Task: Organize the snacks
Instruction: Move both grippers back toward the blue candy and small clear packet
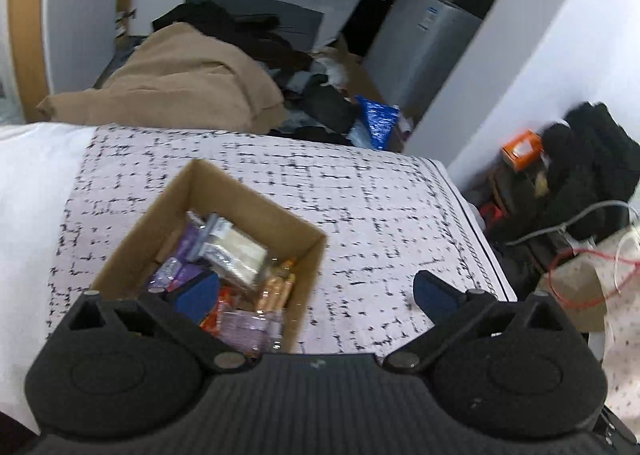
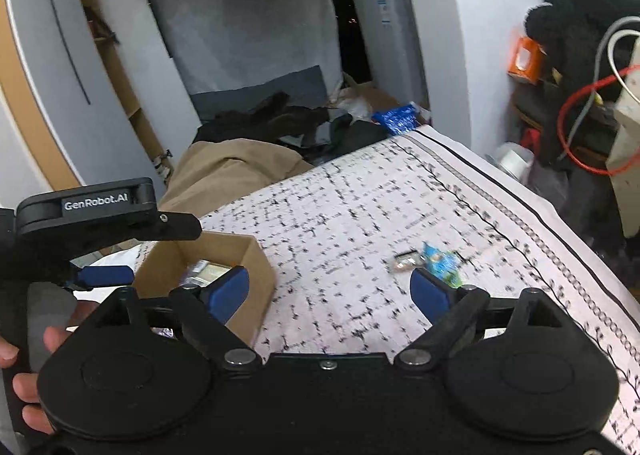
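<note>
Fingers [image 2: 430, 292] spread wide and empty, the right gripper [image 2: 330, 291] faces a blue snack packet [image 2: 440, 259] lying just beyond, well right of the cardboard box [image 2: 256, 255]; the left gripper [image 1: 316, 295], likewise agape, hovers over that box.

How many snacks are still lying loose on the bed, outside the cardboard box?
2, side by side on the patterned bedcover: a blue-green packet and a smaller clear-wrapped one touching its left side. Others may be hidden behind the tools.

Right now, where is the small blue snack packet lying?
In the right wrist view, the blue snack packet lies loose on the patterned cloth, right of the cardboard box, just beyond the open right gripper.
</note>
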A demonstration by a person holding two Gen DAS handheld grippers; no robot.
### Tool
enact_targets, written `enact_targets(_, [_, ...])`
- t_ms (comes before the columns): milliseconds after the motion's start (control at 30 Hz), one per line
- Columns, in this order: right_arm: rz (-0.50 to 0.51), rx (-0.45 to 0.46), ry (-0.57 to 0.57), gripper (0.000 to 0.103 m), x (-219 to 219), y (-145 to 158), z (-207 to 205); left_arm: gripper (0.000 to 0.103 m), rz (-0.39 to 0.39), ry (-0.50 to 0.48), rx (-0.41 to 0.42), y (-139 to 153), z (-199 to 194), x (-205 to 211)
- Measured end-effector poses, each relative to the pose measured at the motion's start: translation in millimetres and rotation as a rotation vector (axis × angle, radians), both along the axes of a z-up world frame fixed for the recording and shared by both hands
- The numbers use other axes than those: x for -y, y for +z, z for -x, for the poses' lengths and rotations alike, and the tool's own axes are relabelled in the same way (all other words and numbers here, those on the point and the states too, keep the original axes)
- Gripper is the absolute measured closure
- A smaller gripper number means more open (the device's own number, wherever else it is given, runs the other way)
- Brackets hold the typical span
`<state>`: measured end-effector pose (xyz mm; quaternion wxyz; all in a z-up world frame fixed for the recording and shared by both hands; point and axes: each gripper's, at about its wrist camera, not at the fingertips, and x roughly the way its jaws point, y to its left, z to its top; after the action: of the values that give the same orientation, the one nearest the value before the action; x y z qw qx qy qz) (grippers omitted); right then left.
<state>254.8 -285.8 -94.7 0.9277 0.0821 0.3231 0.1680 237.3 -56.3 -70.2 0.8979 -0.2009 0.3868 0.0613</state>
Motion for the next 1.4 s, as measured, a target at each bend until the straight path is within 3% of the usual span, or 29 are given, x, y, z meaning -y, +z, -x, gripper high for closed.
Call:
enact_targets(433, [-0.021, -0.043, -0.067, 0.016, 39, -27, -15, 0.0, -0.033, -0.127, 0.017, -9, -5, 44])
enact_targets(667, [-0.061, -0.048, -0.097, 0.023, 61, -49, -37, 0.0, -0.032, -0.15, 0.031, -18, -18, 60])
enact_targets(900, [-0.123, -0.059, -0.11, 0.029, 67, -71, -63, 0.001, -0.086, -0.189, -0.012, -33, -43, 79])
enact_targets(1033, [-0.14, -0.062, -0.114, 0.03, 70, -81, -78, 0.003, -0.075, -0.208, -0.05, -40, -65, 85])
enact_targets(1400, [-0.159, -0.068, -0.105, 0.034, 77, -119, -101, 0.003, -0.142, -0.316, -0.061, -63, -111, 111])
